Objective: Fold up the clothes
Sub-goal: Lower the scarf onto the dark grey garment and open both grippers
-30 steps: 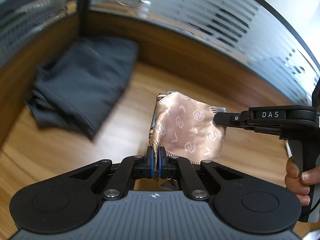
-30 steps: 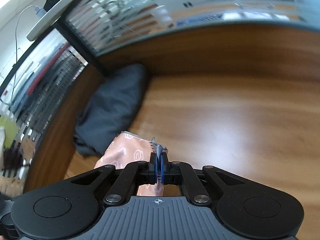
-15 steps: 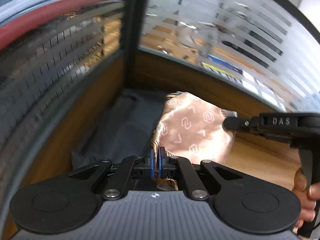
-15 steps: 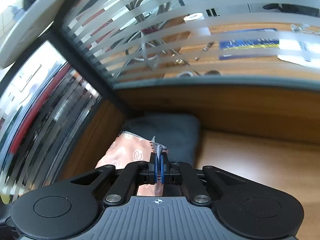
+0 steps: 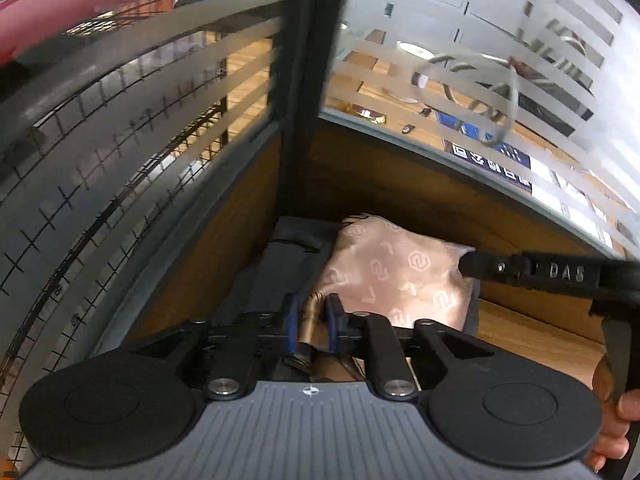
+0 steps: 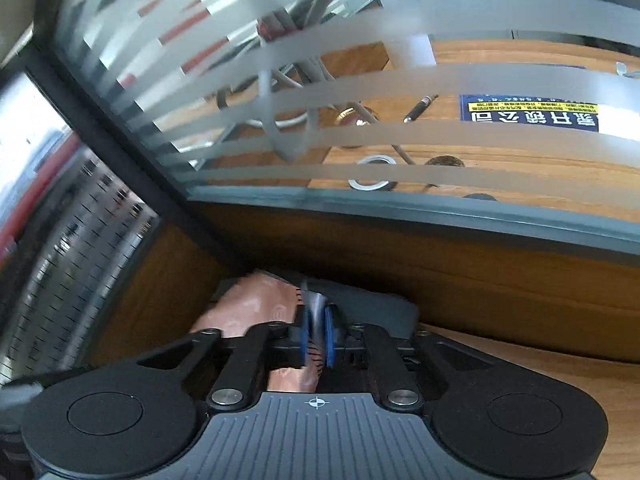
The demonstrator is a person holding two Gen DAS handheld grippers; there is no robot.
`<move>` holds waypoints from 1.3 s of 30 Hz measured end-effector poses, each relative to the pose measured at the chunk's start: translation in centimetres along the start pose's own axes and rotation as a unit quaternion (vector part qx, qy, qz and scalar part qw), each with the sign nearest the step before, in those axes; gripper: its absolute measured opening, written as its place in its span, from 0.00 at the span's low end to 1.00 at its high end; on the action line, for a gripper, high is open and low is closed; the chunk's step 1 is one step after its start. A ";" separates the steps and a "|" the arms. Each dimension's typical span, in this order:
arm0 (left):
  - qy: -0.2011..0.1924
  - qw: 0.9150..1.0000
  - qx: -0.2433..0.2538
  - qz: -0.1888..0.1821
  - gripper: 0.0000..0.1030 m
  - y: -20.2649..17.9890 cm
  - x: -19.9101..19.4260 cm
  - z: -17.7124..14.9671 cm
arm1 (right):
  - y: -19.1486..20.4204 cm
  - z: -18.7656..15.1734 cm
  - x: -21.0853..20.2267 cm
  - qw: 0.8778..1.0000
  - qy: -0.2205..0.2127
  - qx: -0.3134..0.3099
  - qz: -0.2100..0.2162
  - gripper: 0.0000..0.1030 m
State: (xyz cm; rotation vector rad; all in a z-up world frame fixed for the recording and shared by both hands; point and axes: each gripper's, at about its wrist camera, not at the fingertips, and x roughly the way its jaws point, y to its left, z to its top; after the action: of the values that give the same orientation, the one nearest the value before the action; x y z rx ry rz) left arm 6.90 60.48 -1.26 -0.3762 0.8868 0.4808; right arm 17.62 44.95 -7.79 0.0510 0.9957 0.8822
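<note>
A folded pink satin cloth (image 5: 400,268) with pale logo print lies on top of a dark grey folded garment (image 5: 276,272) in the desk's back left corner. My left gripper (image 5: 312,312) has its jaws slightly parted with the cloth's near left edge between them. My right gripper (image 5: 464,260) reaches in from the right at the cloth's far right corner. In the right wrist view the right gripper (image 6: 316,316) also stands a little parted, with the cloth (image 6: 256,308) edge between its blue pads.
Wooden partition walls (image 5: 400,184) topped with striped frosted glass (image 6: 360,92) close the corner on two sides, joined by a black post (image 5: 308,80). The wooden desk top (image 6: 560,364) stretches to the right. A person's hand (image 5: 612,408) holds the right gripper.
Both grippers carried the pink cloth forward and left over the desk and onto the dark garment in the corner. Their jaws went from tightly shut to slightly parted.
</note>
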 end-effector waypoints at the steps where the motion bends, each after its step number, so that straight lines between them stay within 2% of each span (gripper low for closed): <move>1: 0.001 1.000 -0.002 -0.001 0.25 0.0 -0.2 -0.1 | 0.1 0.0 0.1 1.000 0.001 -0.006 -0.006 0.31; 5: 0.004 1.000 0.002 0.004 0.30 -0.1 -1.2 -0.9 | 0.3 -0.7 -1.3 0.999 0.001 -0.019 -0.027 0.39; 12: 0.004 1.000 -0.001 -0.008 0.32 -0.9 -4.4 -3.9 | 0.5 -2.3 -5.0 0.999 0.000 -0.030 -0.036 0.42; 17: -0.007 1.000 0.014 -0.009 0.47 -2.4 -7.1 -6.5 | 0.6 -4.5 -8.7 0.999 -0.002 -0.030 -0.031 0.44; 24: -0.020 0.999 0.038 -0.010 0.52 -4.5 -11.2 -10.6 | 1.3 -8.0 -13.9 0.998 -0.012 -0.052 -0.028 0.51; 27: -0.022 0.999 0.042 -0.012 0.64 -5.0 -12.9 -12.4 | 1.6 -9.8 -15.9 0.998 -0.017 -0.059 -0.027 0.54; 28: -0.024 0.999 0.046 -0.012 0.69 -5.3 -13.5 -13.0 | 1.6 -10.4 -16.5 0.998 -0.019 -0.058 -0.026 0.55; 30: -0.025 0.998 0.053 -0.013 0.73 -5.7 -14.5 -14.3 | 1.6 -11.6 -17.7 0.998 -0.024 -0.059 -0.021 0.59; 32: -0.026 0.998 0.055 -0.013 0.80 -6.0 -15.3 -15.6 | 1.7 -12.9 -18.9 0.997 -0.026 -0.063 -0.019 0.64; 39: -0.018 0.999 0.049 -0.006 0.83 -7.3 -16.7 -19.3 | 1.9 -16.5 -22.2 0.995 -0.035 -0.094 -0.028 0.83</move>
State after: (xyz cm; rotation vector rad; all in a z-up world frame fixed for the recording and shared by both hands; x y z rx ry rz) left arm -10.52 40.66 1.83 -0.2816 0.8701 0.4296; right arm -1.20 25.77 -0.76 -0.1056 0.8420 0.9128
